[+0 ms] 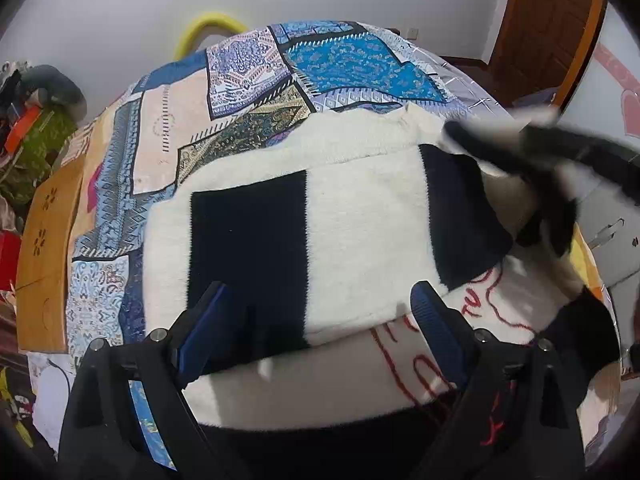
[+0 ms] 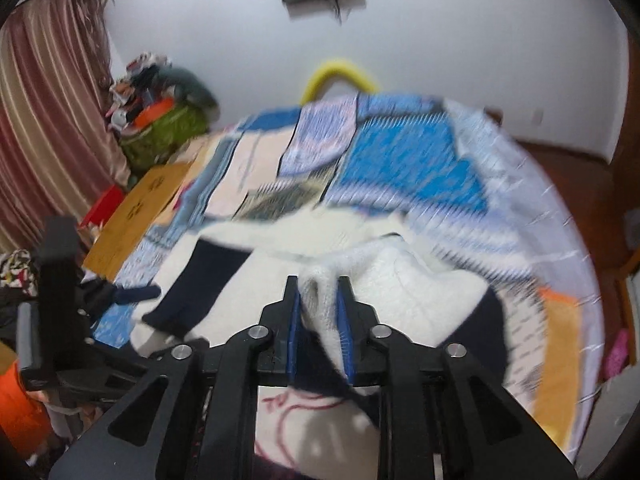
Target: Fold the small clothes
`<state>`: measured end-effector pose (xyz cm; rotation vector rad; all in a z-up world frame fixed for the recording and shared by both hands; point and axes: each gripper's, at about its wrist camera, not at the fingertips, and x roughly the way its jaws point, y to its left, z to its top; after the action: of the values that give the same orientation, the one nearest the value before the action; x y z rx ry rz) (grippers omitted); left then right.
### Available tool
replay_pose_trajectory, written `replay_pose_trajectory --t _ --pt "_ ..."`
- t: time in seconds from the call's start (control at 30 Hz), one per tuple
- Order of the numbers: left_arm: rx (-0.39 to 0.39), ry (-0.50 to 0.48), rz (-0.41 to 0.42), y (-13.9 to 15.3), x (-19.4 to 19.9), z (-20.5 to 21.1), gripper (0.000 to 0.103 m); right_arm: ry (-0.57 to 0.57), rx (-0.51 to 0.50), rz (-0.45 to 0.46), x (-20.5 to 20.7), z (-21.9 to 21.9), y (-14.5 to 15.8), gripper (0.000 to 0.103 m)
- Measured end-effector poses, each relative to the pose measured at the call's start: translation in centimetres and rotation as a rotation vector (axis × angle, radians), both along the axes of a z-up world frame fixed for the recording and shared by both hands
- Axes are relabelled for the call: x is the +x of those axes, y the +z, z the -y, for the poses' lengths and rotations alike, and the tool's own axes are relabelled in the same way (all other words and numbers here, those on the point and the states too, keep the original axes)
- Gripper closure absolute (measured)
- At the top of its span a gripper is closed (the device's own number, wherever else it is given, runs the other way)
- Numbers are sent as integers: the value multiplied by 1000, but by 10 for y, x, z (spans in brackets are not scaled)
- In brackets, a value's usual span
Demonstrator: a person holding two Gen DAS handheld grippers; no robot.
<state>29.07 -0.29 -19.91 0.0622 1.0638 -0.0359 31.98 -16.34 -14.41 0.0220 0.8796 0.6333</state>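
Two grippers work a white-and-black sweater lying on the patchwork bedspread: right gripper pinches a white fold at twelve o'clock; left gripper hovers agape above it.

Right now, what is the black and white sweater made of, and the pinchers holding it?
The sweater looks like soft fuzzy knit, maybe wool or acrylic: its surface is fluffy and its edges blur. The right gripper looks like matte black hard plastic with blue ridged pads, perhaps rubber, and shiny metal screws. It pinches a white fold. The left gripper, built the same, is open over the sweater.
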Motion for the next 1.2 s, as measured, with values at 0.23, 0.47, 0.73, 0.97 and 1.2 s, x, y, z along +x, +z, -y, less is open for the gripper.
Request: replay_pose_trajectory --t 0.23,0.47,0.73,0.97,1.2 --pt "13 -9 19 9 -8 1 11 31 8 -75 -8 -6 -3 49" --pt "27 -88 43 21 -9 31 11 -68 -6 7 -19 48 20 37" --pt "90 -201 26 16 8 89 11 -218 -61 -25 -32 124 1 37" --pt "234 -275 -1 -11 27 127 11 -290 -66 -127 -46 169 -41 37" --pt "319 -308 -49 -35 48 150 11 -325 -6 -240 -57 190 -78 37"
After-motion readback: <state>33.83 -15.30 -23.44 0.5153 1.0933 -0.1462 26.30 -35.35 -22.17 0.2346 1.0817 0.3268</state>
